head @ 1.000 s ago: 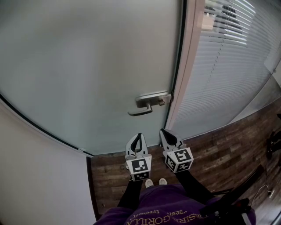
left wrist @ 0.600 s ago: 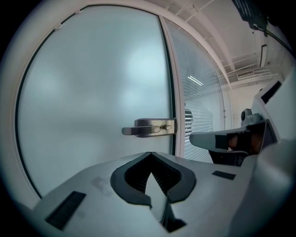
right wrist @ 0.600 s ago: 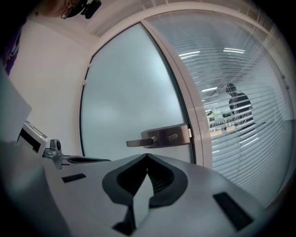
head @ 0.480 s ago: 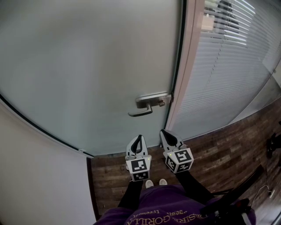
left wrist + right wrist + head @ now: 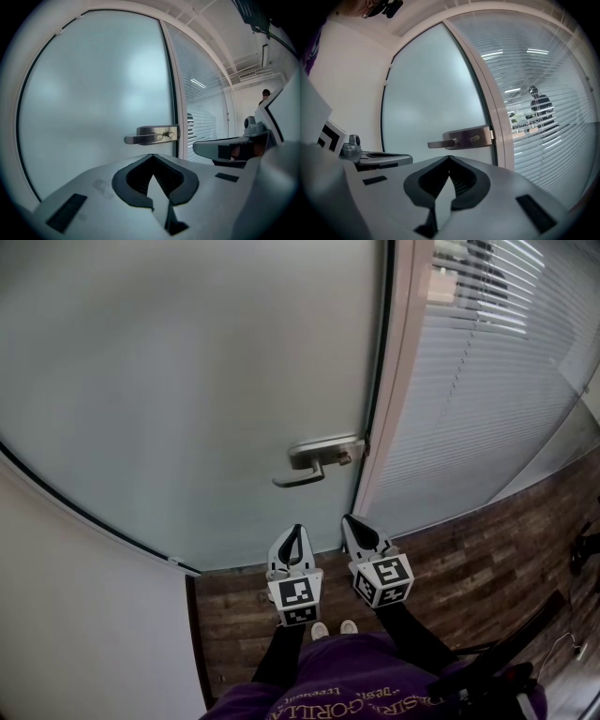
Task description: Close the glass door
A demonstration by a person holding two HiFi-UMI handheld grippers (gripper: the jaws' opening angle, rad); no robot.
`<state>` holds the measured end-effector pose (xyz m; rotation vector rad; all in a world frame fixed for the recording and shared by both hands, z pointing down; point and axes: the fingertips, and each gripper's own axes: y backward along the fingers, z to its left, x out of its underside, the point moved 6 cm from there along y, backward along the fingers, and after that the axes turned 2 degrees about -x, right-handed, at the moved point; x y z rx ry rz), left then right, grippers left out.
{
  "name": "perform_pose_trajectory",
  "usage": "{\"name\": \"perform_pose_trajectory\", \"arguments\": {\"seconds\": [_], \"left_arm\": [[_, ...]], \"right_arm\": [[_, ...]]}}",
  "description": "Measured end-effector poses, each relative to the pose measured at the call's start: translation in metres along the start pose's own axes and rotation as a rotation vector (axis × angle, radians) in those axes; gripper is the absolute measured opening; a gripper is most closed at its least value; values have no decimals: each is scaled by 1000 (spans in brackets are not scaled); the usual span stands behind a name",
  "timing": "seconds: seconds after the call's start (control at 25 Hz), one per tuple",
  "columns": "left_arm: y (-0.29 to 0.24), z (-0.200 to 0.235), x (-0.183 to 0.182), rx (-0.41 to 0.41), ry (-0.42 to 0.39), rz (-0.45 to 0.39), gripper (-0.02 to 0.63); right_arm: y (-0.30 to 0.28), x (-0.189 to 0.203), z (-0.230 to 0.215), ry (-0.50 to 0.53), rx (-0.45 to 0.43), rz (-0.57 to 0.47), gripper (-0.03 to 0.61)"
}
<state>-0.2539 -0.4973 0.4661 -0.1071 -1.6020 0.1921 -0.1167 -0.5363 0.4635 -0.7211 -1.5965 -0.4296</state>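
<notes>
Ahead, the frosted glass door (image 5: pixel 187 381) is seen seated in its pale frame (image 5: pixel 405 381). Its brushed-metal lever handle (image 5: pixel 314 460) lies level beyond both closed, empty grippers, its free end nearer the left gripper (image 5: pixel 297 529) and its plate nearer the right gripper (image 5: pixel 348 519).

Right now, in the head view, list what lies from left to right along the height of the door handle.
frosted glass door → door handle → pale door frame → window blinds
</notes>
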Motion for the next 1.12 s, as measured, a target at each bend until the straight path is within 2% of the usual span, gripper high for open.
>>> {"name": "perform_pose_trajectory", "arguments": {"seconds": [1.12], "left_arm": [[-3, -3, -4, 0, -21, -30, 2]], "right_arm": [[-3, -2, -2, 11, -5, 2, -9]]}}
